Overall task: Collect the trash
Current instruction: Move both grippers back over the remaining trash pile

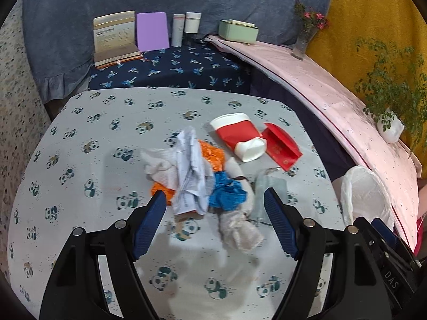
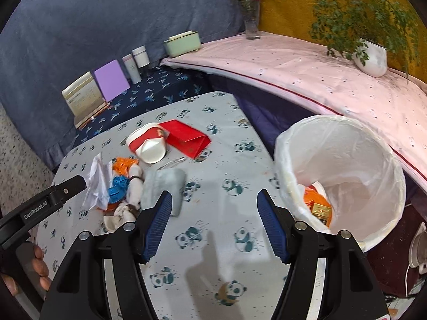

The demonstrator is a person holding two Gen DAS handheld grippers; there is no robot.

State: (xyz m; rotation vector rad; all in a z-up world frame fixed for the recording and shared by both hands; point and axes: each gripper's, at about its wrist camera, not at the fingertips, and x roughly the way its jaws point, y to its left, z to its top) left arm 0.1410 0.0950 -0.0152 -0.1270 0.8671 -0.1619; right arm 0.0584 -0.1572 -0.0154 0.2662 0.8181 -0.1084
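Observation:
A heap of trash lies on the panda-print tablecloth (image 1: pixel 80 160): crumpled white paper (image 1: pixel 189 170), an orange wrapper (image 1: pixel 212 154), a blue crumpled piece (image 1: pixel 226 193), tissues (image 1: pixel 160 166) and a clear plastic piece (image 1: pixel 269 186). Behind the heap a red-and-white paper cup (image 1: pixel 240 138) lies on its side beside a red envelope (image 1: pixel 280 144). My left gripper (image 1: pixel 214 194) hangs open just above the heap's near side, holding nothing. My right gripper (image 2: pixel 214 194) is open and empty over bare cloth, between the plastic piece (image 2: pixel 165 186) and the white-lined bin (image 2: pixel 339 176).
The bin holds orange and gold wrappers (image 2: pixel 317 208). At the back stand a calendar (image 1: pixel 114 37), a purple board (image 1: pixel 152 30), two tubes (image 1: pixel 185 28) and a green box (image 1: pixel 237 30). A pink-covered ledge (image 2: pixel 293 66) carries a vase (image 2: pixel 252 21) and a potted plant (image 2: pixel 371 56). A hand (image 2: pixel 37 264) holds the left gripper.

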